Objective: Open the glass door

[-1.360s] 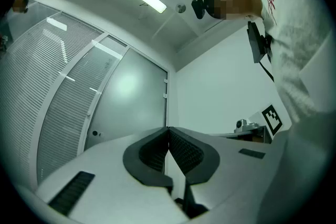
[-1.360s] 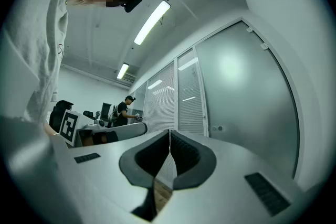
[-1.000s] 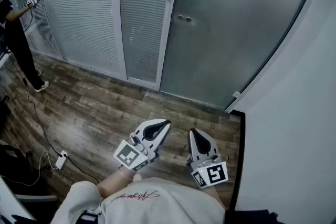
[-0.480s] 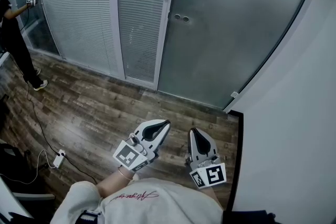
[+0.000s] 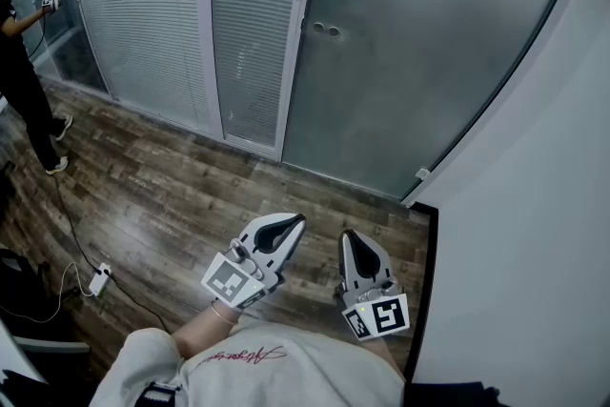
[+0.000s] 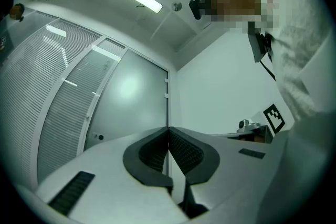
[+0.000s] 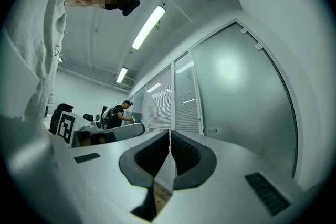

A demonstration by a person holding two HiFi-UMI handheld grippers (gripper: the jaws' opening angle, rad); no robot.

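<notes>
Far left: another person [image 5: 21, 62] stands at the slatted panels [image 5: 143, 14]. A power strip [image 5: 98, 281] lies on the wood floor [image 5: 172, 186].

Left gripper [image 5: 289, 224] is low over the floor, jaws clenched tip to tip, nothing between them. Right gripper [image 5: 352, 240] is just beside it, likewise clenched and empty.

Frosted glass door [image 5: 429, 43] is ahead and to the right. It looks shut and is well apart from both grippers. Two round fittings [image 5: 325, 30] sit near its left edge.

White wall [image 5: 534, 253] far right.

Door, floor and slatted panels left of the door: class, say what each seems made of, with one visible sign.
Door: frosted glass, matt; pale grey, nothing seen through it. Floor: wood-look planks, timber or laminate; grain and seams show. Slatted panels: likely glass with blinds; fine level lines.
</notes>
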